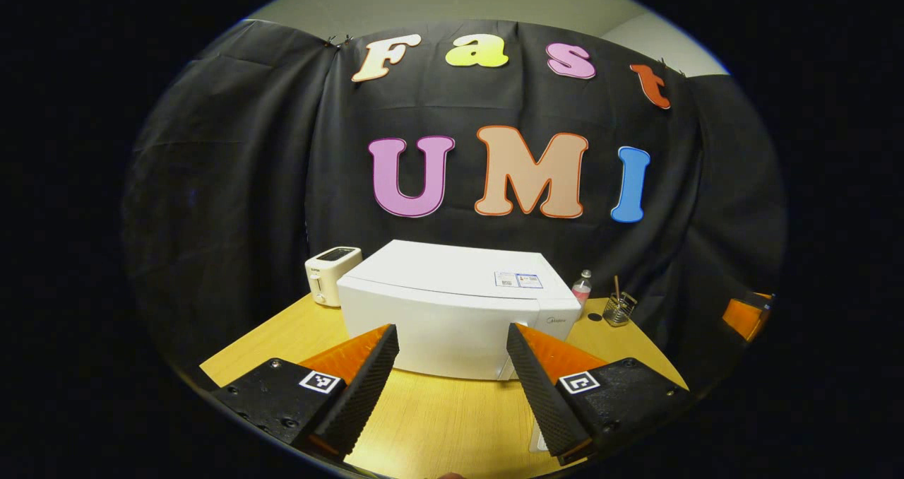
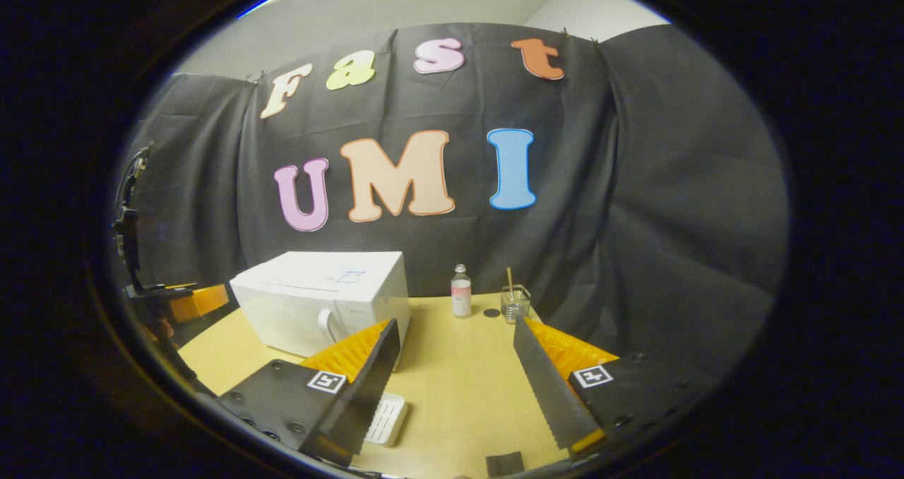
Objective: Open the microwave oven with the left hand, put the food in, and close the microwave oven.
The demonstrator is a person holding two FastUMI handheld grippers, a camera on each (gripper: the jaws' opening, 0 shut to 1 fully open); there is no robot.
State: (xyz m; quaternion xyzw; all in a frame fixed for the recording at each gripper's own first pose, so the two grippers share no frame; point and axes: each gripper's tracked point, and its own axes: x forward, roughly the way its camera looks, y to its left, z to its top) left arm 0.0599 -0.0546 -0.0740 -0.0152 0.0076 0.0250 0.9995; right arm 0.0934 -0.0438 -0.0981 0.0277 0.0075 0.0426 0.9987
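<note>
A white microwave oven (image 1: 452,302) stands on the wooden table (image 1: 438,415) with its door closed. In the right gripper view the microwave (image 2: 321,295) is at the left, its handle (image 2: 326,325) facing me. My left gripper (image 1: 450,330) is open a short way in front of the door, holding nothing. My right gripper (image 2: 455,327) is open over the table, to the right of the microwave. A small white ribbed tray (image 2: 385,419) lies on the table beside its left finger; what it holds is hidden. A white corner of the tray (image 1: 537,440) peeks out under my left gripper's right finger.
A cream toaster (image 1: 332,274) stands left of the microwave. A small bottle (image 2: 460,290), a black dot (image 2: 492,313) and a glass with a stick (image 2: 515,302) stand at the back. The other gripper's orange part (image 2: 198,301) shows at the left edge. A dark flat piece (image 2: 505,463) lies near the table's front edge.
</note>
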